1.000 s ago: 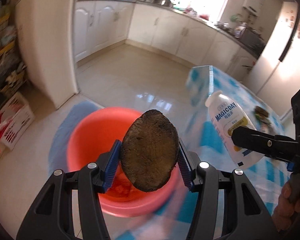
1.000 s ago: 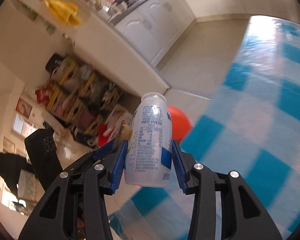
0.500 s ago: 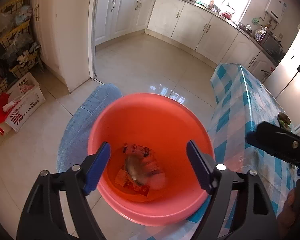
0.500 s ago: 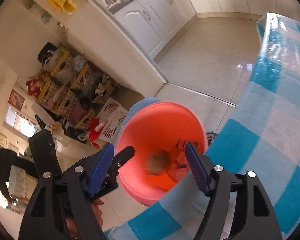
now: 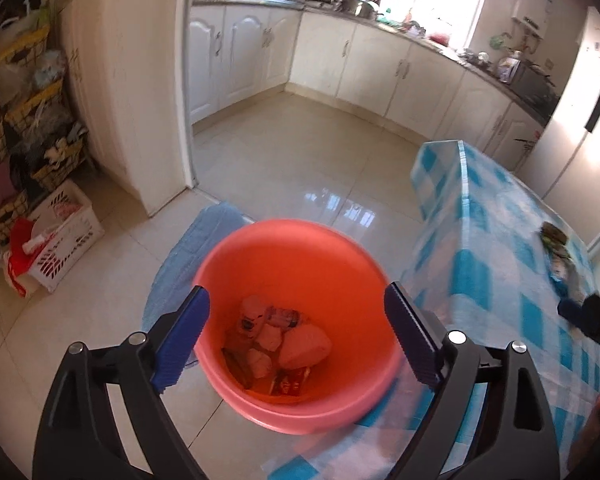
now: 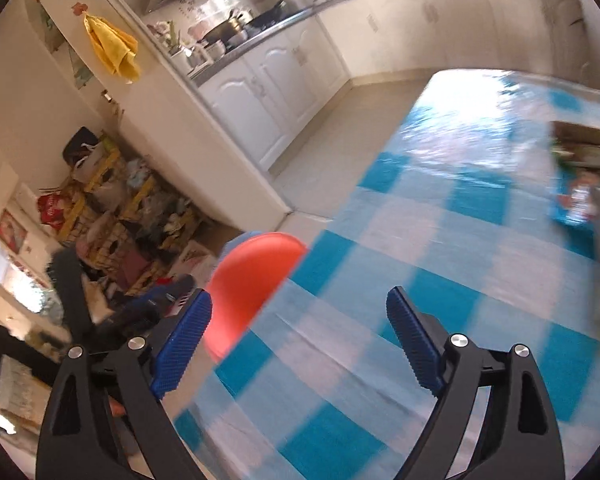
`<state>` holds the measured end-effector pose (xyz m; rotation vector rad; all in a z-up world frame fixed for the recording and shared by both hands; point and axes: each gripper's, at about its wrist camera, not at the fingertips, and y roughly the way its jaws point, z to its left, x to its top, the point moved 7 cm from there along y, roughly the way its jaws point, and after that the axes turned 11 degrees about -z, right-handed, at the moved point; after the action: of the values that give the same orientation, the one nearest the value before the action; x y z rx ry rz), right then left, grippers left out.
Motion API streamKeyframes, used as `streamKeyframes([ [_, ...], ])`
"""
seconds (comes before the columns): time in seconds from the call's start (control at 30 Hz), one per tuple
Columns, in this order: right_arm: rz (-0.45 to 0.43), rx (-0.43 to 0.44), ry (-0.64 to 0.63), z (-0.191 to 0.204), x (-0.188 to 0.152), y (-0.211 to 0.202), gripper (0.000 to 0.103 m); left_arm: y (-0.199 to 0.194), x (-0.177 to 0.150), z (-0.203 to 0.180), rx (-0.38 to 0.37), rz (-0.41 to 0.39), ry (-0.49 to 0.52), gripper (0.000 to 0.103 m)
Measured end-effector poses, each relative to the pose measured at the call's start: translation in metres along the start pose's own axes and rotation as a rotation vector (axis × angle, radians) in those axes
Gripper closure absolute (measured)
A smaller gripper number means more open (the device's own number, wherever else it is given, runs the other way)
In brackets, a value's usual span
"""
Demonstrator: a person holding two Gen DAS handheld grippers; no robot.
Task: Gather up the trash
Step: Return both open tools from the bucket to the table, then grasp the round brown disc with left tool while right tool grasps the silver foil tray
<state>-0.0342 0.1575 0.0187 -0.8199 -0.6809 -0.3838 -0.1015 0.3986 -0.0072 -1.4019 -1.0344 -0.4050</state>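
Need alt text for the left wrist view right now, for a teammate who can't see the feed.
The open, empty left gripper hovers over an orange bucket on the tiled floor, with wrappers and other trash at its bottom. A table under a blue-and-white checked cloth stands to the right, white kitchen cabinets behind.

No legible text in either view. Wrappers in the orange bucket (image 5: 296,320) between the left jaws carry print, but it's too small and blurred to read. Packets on the checked tablecloth (image 6: 440,248), up and right of the right jaws, are motion-smeared, so nothing is readable there either.
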Motion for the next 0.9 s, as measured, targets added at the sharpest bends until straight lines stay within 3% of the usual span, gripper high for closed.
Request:
streamKeyframes([
  [0.47,-0.201,-0.259,0.103,-0.095,-0.03,-0.129,0.015,-0.051,-0.002,-0.112,-0.184,-0.021,0.172,0.012],
  [0.7,-0.276,-0.331,0.19,-0.142,-0.029,-0.173,0.015,-0.056,-0.007,-0.181,-0.283,0.006,0.268,0.012],
  [0.9,-0.322,-0.365,0.232,-0.175,-0.029,-0.199,0.014,-0.04,0.009,-0.251,-0.389,0.017,0.338,0.012],
])
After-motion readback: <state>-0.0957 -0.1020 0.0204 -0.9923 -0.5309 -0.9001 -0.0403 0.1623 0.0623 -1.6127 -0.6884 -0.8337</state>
